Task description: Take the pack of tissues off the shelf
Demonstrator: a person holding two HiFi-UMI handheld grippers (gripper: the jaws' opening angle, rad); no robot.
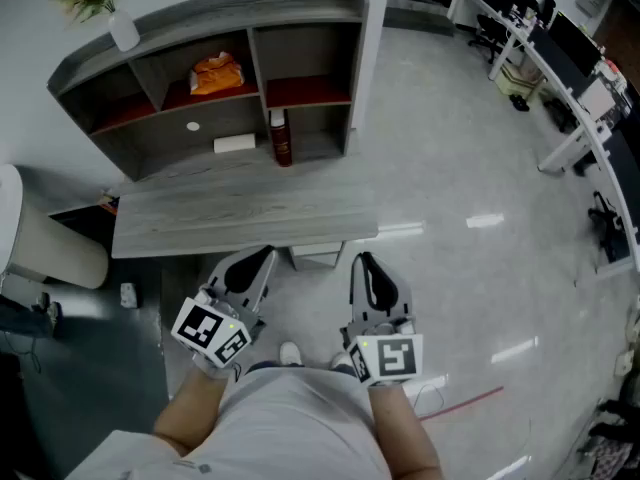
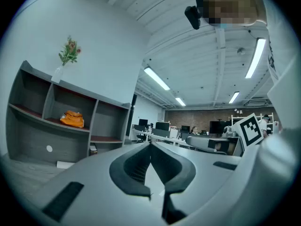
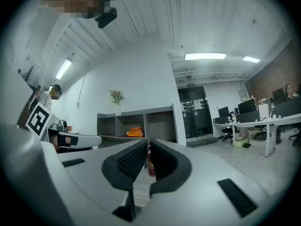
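An orange pack of tissues (image 1: 215, 73) lies on the red upper shelf in the middle compartment of a grey shelf unit (image 1: 250, 13); it also shows in the left gripper view (image 2: 72, 118) and the right gripper view (image 3: 135, 132). The unit stands at the back of a grey desk (image 1: 240, 213). My left gripper (image 1: 262, 255) is shut and empty, held below the desk's front edge, far from the pack. My right gripper (image 1: 362, 260) hangs beside it, jaws together with nothing between them. Both point level toward the shelf.
A white box (image 1: 234, 143) and a red bottle (image 1: 281, 138) stand in the lower compartments. A vase of flowers (image 1: 122, 30) sits on top of the unit at the left. A white chair (image 1: 40, 238) is at the left, office desks with monitors (image 1: 560, 58) at the right.
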